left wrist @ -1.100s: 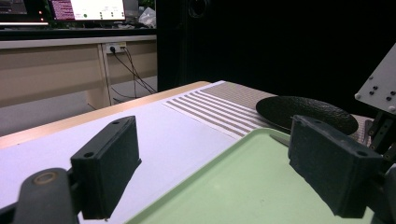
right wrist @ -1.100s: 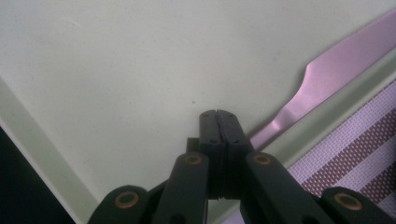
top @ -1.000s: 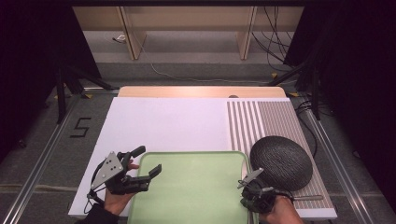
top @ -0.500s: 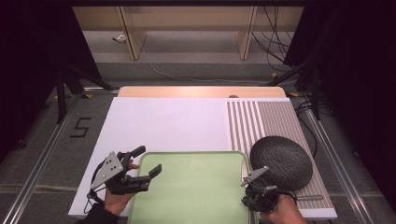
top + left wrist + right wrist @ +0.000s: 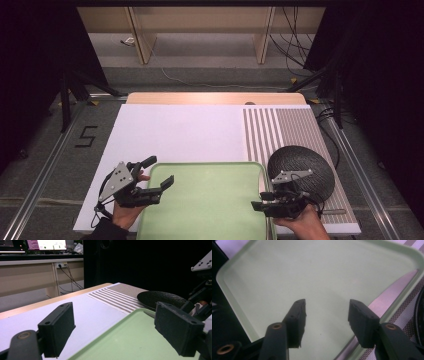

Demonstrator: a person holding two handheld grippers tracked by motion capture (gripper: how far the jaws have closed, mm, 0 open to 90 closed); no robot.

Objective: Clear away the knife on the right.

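A pale green tray (image 5: 210,210) lies empty at the near edge of the white board. A dark round plate (image 5: 305,167) rests on the striped mat to its right. My left gripper (image 5: 161,171) is open and straddles the tray's far left corner. In the left gripper view its jaws (image 5: 117,327) stand wide over the tray (image 5: 130,340), with the plate (image 5: 160,298) beyond. My right gripper (image 5: 259,201) sits at the tray's right rim beside the plate. Its jaws (image 5: 327,307) have just been opening and hold nothing above the tray (image 5: 287,272).
The white board (image 5: 175,130) spreads out beyond the tray, and the brown-striped mat (image 5: 285,127) covers its right part. Black frame legs and cables stand on the floor past the table. A monitor and a wooden desk show far off in the left gripper view.
The right gripper's jaws went from shut to open, and it shifted a little left from the plate's rim over the tray's edge. The left gripper stayed put.
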